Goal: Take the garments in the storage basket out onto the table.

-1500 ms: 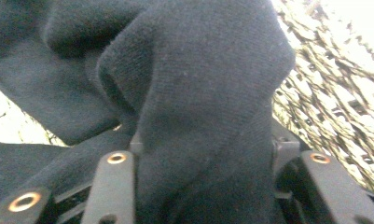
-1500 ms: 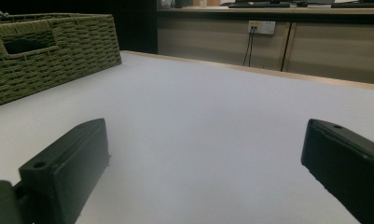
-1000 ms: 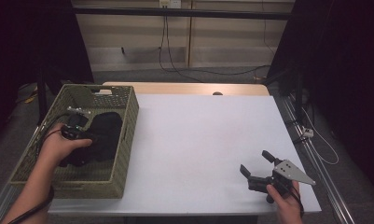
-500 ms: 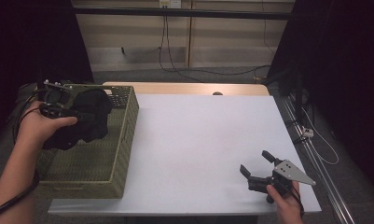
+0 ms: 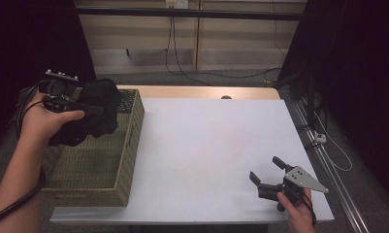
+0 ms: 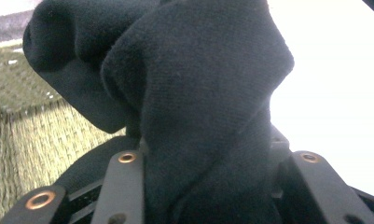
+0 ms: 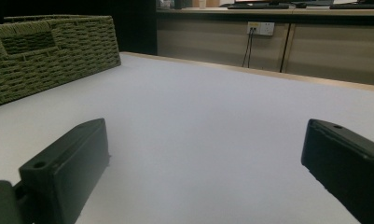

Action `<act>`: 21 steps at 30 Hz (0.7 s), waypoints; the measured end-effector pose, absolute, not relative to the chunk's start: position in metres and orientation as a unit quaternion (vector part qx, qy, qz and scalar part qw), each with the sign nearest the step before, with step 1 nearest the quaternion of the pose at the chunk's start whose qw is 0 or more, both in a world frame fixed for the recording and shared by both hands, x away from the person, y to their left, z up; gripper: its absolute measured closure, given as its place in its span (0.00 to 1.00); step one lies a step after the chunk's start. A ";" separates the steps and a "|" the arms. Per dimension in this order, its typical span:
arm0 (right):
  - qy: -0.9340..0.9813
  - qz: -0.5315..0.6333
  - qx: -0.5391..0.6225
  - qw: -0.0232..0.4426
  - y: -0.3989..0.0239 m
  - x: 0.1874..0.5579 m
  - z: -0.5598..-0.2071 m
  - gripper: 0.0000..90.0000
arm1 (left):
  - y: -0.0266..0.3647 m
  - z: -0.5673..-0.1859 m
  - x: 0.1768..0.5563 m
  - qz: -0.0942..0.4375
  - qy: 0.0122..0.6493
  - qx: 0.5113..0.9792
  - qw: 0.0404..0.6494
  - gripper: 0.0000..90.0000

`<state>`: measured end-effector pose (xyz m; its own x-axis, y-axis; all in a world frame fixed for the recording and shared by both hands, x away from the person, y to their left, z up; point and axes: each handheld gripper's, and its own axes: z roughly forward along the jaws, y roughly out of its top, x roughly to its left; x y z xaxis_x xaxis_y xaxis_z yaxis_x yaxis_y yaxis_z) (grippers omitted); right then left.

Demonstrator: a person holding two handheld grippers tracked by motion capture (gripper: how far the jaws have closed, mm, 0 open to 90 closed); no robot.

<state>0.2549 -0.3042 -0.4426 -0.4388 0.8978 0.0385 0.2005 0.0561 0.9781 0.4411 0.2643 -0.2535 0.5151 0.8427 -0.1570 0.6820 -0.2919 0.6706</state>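
While the left gripper [image 5: 88,110] gripped a bunched black knit cloth [image 5: 92,114] between its jaws, that cloth hung above the far end of the green woven rectangular basket [image 5: 109,170]. Near the white table's [image 5: 211,145] front right edge, the right gripper [image 5: 266,171] rested with jaws spread wide, holding nothing.

Left gripper [image 5: 88,108] held up at the left side, left hand [image 5: 46,121] wrapped round its body, forearm slanting up from the lower left corner, jaws clamped on a bunched black cloth [image 6: 194,107] rising ahead of the pads. Right gripper [image 5: 267,172] held low, right hand [image 5: 296,206] behind it, jaws spread wide with nothing between.
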 end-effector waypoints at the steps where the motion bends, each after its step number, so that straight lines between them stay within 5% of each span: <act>1: 0.652 0.543 0.422 0.321 -0.304 0.255 -0.443 0.00 | 0.262 -0.252 0.442 0.117 0.476 0.797 0.354 0.63; 21: 0.654 0.543 0.419 0.319 -0.304 0.255 -0.443 0.00 | 0.222 -0.239 0.443 0.115 0.446 0.805 0.373 0.63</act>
<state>0.2545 -0.3037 -0.4425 -0.4447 0.8949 0.0385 0.2022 0.0585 0.9776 0.4427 0.2224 -0.2389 0.5761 0.8038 -0.1482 0.6328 -0.3239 0.7033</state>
